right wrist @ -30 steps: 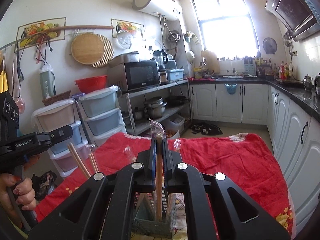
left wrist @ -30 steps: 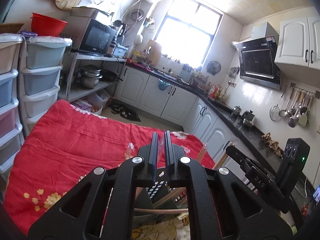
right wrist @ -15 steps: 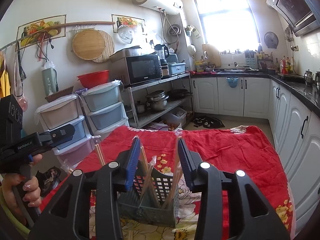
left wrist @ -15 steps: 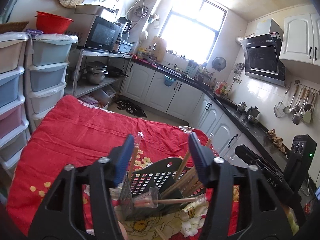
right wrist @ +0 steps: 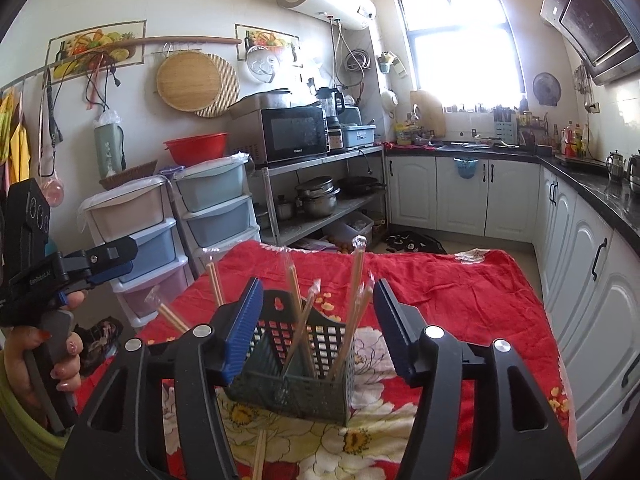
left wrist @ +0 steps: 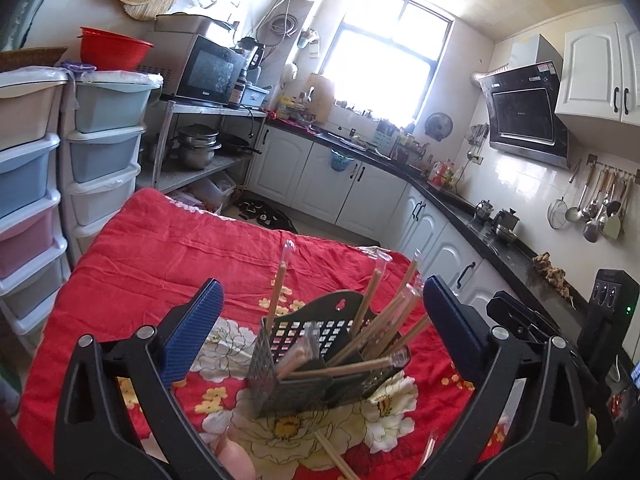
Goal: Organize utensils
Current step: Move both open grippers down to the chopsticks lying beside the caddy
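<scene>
Kitchen's pretty packed: white cabinets [right wrist: 460, 196] along a black counter [left wrist: 452, 196], a microwave [right wrist: 294, 134] on a metal shelf, stacked plastic drawers [right wrist: 216, 208], and bright light pouring through the window [right wrist: 460, 36]. Front and centre is a table under a red floral cloth [left wrist: 168, 256], and on it sits a dark perforated caddy [left wrist: 296, 364] stuffed with chopsticks [left wrist: 362, 312] in clear plastic sleeves, leaning every which way; one pair lies flat across the caddy's top. A loose chopstick [left wrist: 334, 456] lies on the cloth on the near side of the caddy, just beside it. The left gripper [left wrist: 320, 312] has its blue-padded jaws spread really wide and opening, on either side of the caddy and clear of it, pads touching nothing. The right gripper [right wrist: 318, 320] is opening too, not as wide, with the caddy and the upright chopsticks showing in the gap between its pads, but nothing is pinched. From the right-hand camera you can see the person's left hand [right wrist: 44, 356] wrapped round the other gripper's handle off at the left edge, beside the table. Ladles and spoons [left wrist: 596, 212] hang on a wall rail over the counter.
</scene>
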`<state>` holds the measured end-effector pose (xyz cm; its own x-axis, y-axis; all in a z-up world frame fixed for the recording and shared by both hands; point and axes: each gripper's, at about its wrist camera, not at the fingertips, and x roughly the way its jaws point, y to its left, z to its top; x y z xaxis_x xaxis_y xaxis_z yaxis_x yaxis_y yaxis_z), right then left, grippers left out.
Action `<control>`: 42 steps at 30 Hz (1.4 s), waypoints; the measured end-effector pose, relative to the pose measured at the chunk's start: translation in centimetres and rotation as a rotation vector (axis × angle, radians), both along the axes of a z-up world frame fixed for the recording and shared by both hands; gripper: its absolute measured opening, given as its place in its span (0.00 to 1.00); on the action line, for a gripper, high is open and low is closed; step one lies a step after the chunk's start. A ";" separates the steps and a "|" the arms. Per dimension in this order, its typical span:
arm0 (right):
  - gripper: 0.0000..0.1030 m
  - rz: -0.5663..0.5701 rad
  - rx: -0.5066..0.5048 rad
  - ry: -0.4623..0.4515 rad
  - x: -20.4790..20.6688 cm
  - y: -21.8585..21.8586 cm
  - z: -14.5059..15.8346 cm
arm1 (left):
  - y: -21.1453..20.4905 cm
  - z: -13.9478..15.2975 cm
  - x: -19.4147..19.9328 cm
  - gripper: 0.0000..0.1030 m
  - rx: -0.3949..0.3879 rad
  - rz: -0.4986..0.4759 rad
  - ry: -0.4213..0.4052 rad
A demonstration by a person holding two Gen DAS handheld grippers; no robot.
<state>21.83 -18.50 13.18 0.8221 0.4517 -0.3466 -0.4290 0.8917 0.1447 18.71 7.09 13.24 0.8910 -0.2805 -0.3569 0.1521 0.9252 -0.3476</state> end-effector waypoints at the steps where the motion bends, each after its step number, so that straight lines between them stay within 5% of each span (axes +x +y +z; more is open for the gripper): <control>1: 0.55 0.004 -0.002 0.005 -0.3 -0.1 -0.2 | -0.1 -0.1 -0.2 0.89 0.001 -0.002 0.001; 17: 0.56 -0.003 -0.042 0.099 -2.4 -0.8 -3.9 | -2.0 -3.4 -3.6 0.89 0.049 -0.036 0.050; 42: 0.66 -0.094 -0.089 0.286 -3.3 -4.6 -10.7 | -6.6 -12.2 -2.6 0.89 0.073 -0.139 0.273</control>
<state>18.58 -23.09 2.53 0.7221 0.3358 -0.6048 -0.2972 0.9401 0.1672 16.07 0.50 1.05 0.7140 -0.3581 -0.6017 0.1892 0.9260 -0.3266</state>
